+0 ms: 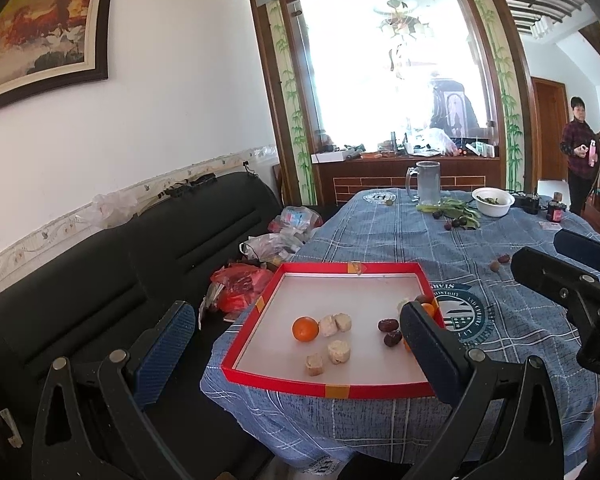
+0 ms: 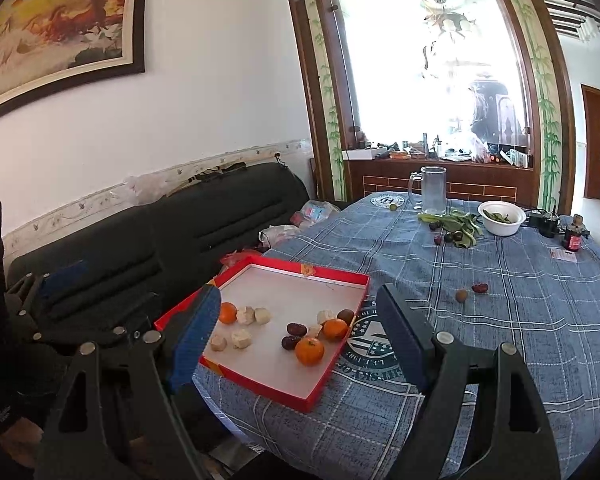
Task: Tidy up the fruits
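Hovering above the near edge of the blue plaid tablecloth (image 2: 500, 320), both tools empty: left gripper (image 1: 296, 344) spread wide over the red tray (image 1: 328, 391), right gripper (image 2: 300, 340) likewise released, jaws far apart, nothing between the pads. Lying in the tray, which overhangs the table's near left edge beside the black sofa (image 1: 100, 280): one orange (image 1: 305, 328) toward the left side, four pale chunky pieces (image 1: 339, 351) clustered just beside it, two dark red dates (image 1: 392, 332) touching each other near the right wall. Seen from the right wrist, two more oranges (image 2: 309, 351) sitting close to the tray's right wall, with a brown round fruit (image 2: 345, 315) and further pale pieces next to them. Resting loose on the cloth, well apart from the tray toward the right edge: a red date (image 2: 479, 288) and a small brown fruit (image 2: 461, 295), just beside each other. Standing near the far edge: a glass mug (image 2: 432, 190), a white bowl (image 2: 501, 217), green leaves with dark cherries (image 2: 456, 224), a small dark bottle (image 2: 573, 234). Standing beyond the table's far right corner: a person (image 1: 580, 152).
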Available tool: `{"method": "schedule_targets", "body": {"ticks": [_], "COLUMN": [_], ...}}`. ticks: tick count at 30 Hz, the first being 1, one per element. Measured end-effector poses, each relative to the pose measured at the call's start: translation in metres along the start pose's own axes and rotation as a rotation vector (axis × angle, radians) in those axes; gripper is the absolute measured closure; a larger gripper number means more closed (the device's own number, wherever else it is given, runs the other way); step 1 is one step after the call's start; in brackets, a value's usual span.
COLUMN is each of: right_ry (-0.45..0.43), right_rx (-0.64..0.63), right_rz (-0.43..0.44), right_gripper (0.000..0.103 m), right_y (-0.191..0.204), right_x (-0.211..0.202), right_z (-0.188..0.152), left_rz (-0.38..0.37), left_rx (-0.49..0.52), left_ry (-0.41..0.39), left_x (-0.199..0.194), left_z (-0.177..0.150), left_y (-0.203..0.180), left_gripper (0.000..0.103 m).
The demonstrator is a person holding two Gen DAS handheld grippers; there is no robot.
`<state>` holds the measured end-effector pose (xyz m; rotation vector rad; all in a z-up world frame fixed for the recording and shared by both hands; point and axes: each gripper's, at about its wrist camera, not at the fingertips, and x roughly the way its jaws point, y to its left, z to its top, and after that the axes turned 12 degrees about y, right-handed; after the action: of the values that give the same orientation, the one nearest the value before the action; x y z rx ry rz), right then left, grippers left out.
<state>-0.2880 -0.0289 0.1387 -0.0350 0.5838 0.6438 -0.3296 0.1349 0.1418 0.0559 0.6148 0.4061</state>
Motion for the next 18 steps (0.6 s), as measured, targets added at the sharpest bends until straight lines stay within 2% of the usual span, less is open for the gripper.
{"method": "schedule_targets", "body": {"ticks": [18], "right_ry": [0.016], "right_rx": [0.021], "right_rz": [0.0], "right_gripper": [0.022], "right_y": [-0.006], "right_x": [0.009], "right_z": [-0.001], "left_rz": [-0.003], "left_rx": [0.003], "left_ry": [0.031], "left_x": [0.012], "left_z": [-0.003], "left_y": [-0.003], "left_gripper": [0.0]}}
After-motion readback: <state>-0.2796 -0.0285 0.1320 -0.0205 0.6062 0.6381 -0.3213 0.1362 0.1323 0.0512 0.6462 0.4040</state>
